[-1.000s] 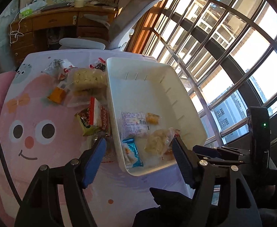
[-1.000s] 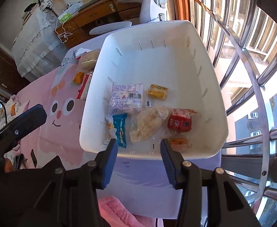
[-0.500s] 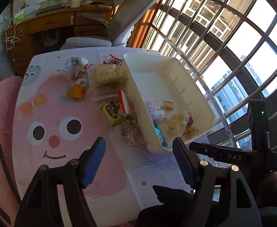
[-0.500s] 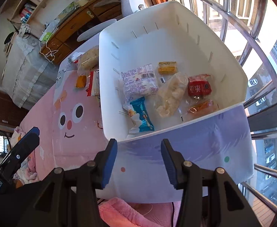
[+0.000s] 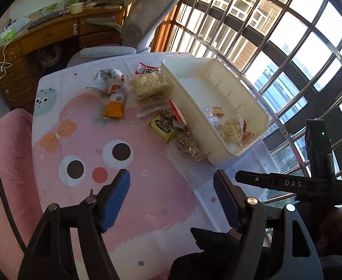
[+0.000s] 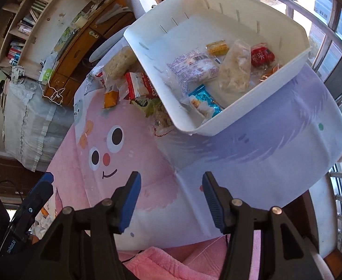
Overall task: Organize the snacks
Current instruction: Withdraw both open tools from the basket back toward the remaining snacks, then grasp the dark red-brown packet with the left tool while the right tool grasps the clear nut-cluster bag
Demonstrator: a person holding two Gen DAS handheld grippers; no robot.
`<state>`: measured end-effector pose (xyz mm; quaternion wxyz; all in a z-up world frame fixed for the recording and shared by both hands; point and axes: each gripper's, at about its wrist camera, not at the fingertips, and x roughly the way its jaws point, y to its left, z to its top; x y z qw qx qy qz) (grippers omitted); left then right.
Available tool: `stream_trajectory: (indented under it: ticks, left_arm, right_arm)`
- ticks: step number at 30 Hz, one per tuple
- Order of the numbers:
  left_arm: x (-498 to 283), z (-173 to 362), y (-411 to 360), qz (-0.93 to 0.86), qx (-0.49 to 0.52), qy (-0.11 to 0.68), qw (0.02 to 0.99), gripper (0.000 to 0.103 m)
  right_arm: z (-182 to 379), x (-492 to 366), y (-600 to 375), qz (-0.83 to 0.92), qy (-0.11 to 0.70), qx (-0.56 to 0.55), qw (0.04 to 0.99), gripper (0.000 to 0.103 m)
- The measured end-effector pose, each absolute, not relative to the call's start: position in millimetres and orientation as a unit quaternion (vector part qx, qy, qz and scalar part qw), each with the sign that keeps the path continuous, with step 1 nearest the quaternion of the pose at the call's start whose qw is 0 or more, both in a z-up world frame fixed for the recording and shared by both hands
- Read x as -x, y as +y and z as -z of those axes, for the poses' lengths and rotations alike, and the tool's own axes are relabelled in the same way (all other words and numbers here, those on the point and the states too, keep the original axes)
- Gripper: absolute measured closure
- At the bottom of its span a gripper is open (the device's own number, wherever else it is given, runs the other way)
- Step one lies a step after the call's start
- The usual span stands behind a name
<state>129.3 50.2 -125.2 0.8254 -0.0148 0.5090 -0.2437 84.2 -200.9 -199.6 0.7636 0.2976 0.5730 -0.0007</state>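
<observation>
A white bin (image 5: pixel 217 88) (image 6: pixel 259 16) stands at the table's right side and holds several snack packets, among them a blue one (image 6: pixel 206 102) and a red one (image 6: pixel 262 54). More snacks lie in a loose pile left of the bin: a green packet (image 5: pixel 165 126), an orange packet (image 5: pixel 113 110) and a clear bag of puffs (image 5: pixel 147 82). My left gripper (image 5: pixel 172 196) is open and empty, above the cartoon-face tablecloth near the front edge. My right gripper (image 6: pixel 171 197) is open and empty, short of the bin's near corner.
The pink and lilac cartoon-face tablecloth (image 5: pixel 89 144) covers the table. A grey office chair (image 5: pixel 133 28) and a wooden desk (image 5: pixel 42 39) stand behind it. Barred windows (image 5: pixel 276 46) run along the right. A pink cushion (image 6: pixel 171 263) lies at the near edge.
Both grippers have drawn back from the bin toward the table's front edge, so the bin looks smaller and more tablecloth shows. Both stay open and empty.
</observation>
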Motion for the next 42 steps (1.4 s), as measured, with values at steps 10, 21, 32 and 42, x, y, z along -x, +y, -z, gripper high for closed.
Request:
stream_trajectory:
  ticks: [10,21,32,42]
  left_arm:
    - [-151.8,129.2,73.3,0.277,-0.021,0.510,0.814,0.030]
    - [-192.3,135.7,60.6,0.291,-0.036,0.524,0.800,0.029]
    - [-246.3,173.2,27.4,0.278,-0.029,0.576,0.768,0.030]
    - [-296.1,222.0,1.1,0.265,0.012,0.614,0.743,0.030]
  right_arm:
    - [214.2,-71.4,-169.8,0.044,0.537,-0.368,0.758,0.048]
    - [220.2,-80.2,-157.7,0.080,0.495,-0.382,0.777,0.048]
    - [240.2,-104.1,-162.0,0.116,0.466,-0.378,0.791,0.048]
    - [265.4,-127.7,-159.3,0.134,0.469,-0.351,0.799,0.048]
